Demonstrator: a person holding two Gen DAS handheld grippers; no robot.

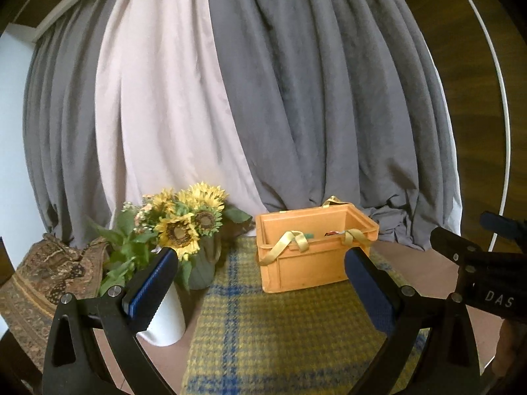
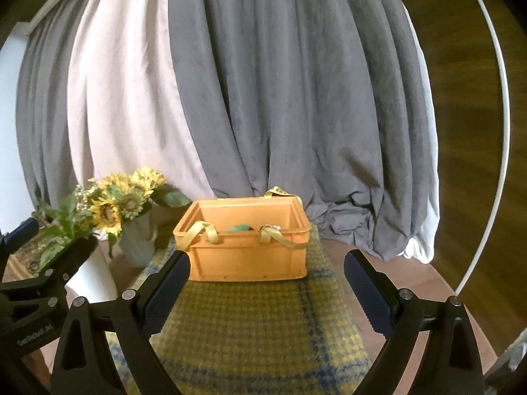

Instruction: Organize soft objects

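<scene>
An orange plastic crate (image 1: 313, 256) with yellow ribbon handles (image 1: 291, 240) stands on a yellow and blue checked cloth (image 1: 273, 335). It also shows in the right wrist view (image 2: 247, 256). Small soft items, one green (image 2: 239, 227), barely show over its rim. My left gripper (image 1: 263, 283) is open and empty, held in front of the crate. My right gripper (image 2: 266, 283) is open and empty, also short of the crate. The right gripper's body shows at the right edge of the left wrist view (image 1: 487, 273).
Sunflowers (image 1: 184, 223) in a vase and a white pot (image 1: 164, 312) stand left of the crate. A patterned brown cloth (image 1: 49, 273) lies far left. Grey and pale curtains (image 1: 263, 98) hang behind. A white hoop (image 2: 494, 131) stands at right.
</scene>
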